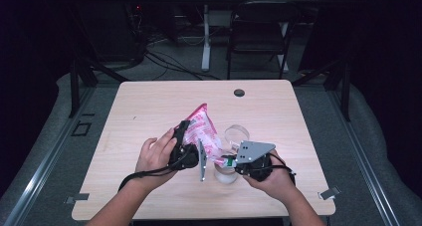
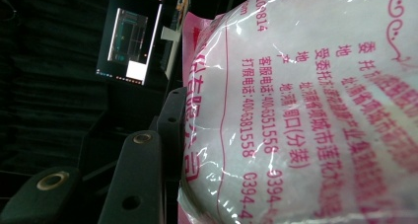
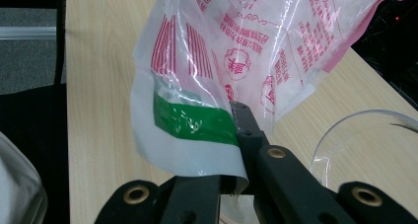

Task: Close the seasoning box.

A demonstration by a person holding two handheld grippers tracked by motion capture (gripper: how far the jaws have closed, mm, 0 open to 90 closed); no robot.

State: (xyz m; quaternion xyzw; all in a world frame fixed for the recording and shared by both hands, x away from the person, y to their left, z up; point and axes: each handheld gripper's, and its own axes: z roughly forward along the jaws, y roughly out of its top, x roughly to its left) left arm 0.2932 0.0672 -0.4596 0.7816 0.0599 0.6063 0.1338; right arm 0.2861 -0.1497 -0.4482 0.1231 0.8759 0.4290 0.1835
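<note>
Two grippers share the bag [image 1: 203, 130]: my left gripper [image 1: 185, 136] clamps its full body, my right gripper [image 3: 235, 150] pinches the green-striped corner (jaws fully closed on film). Bag slants above the surface [image 1: 149, 106], low corner over the glass [image 1: 226, 172], nearer my right.

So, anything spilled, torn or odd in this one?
Nothing spilled or torn that I can see. The pink-printed bag is held off the table between both tools: the left tool grips its full body, the right tool pinches the green-banded corner. A clear container stands below it, another behind.
</note>
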